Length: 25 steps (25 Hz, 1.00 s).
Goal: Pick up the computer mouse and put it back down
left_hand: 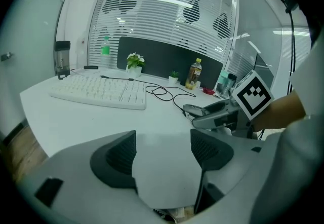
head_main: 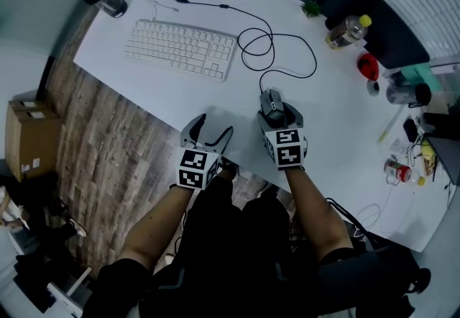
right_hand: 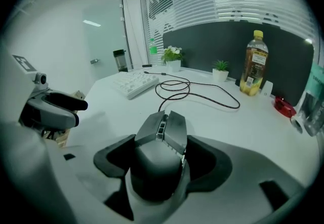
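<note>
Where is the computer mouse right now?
In the head view the mouse is between the jaws of the right gripper, near the front edge of the white desk, to the right of the keyboard.

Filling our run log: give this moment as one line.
left gripper: open, empty | right gripper: jaws straddle computer mouse, grip unclear | cable: looped on desk
</note>
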Available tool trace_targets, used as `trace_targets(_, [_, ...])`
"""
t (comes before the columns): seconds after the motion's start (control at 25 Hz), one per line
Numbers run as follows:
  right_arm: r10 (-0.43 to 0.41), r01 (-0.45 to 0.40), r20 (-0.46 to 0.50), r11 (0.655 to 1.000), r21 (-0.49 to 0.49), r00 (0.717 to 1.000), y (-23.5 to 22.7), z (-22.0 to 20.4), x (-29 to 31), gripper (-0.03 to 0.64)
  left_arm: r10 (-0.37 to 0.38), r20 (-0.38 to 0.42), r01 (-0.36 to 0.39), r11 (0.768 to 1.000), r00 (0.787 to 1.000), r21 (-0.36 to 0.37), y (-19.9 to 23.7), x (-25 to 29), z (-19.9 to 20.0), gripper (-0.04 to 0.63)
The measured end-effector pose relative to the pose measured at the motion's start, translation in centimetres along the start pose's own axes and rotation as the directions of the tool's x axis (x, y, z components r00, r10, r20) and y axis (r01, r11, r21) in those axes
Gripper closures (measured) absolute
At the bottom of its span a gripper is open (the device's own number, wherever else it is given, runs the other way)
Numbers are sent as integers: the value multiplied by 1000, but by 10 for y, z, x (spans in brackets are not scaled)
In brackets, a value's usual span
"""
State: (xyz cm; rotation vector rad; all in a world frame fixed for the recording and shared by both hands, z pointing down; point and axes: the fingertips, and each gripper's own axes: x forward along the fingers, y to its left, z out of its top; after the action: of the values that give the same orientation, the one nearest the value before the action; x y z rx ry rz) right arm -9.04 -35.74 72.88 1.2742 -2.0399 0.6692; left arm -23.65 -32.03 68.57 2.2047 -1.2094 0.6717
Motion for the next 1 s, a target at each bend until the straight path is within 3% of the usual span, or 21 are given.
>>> trace_targets(0.36, [-15,14,-32,1000,-27,999,3,-1,2,298,-11,6,11,1000,1000,19,-6,-6,4,243])
trace_targets(0.52, [-24,22,-42,999,-41,999,-3,-2,2,222,-13,32,12,999,999,30,-12,-12,15,244])
trace_targets(0.6, [-8,6,-41,999,-53,999,-2,0,-1,218,-9,44,7,999,999,50,-14,-14,22,243])
trace_targets(0.76, [16,-16,-3,998,-56,1000,1,12,-21,218,-10,62,6,998,998,63,-20,-27,36,243])
trace_targets(1.0, [50,-44,114,997,-60,992,-5,50,-75,222,7,151,-19,997,988,81,-36,-49,82,243])
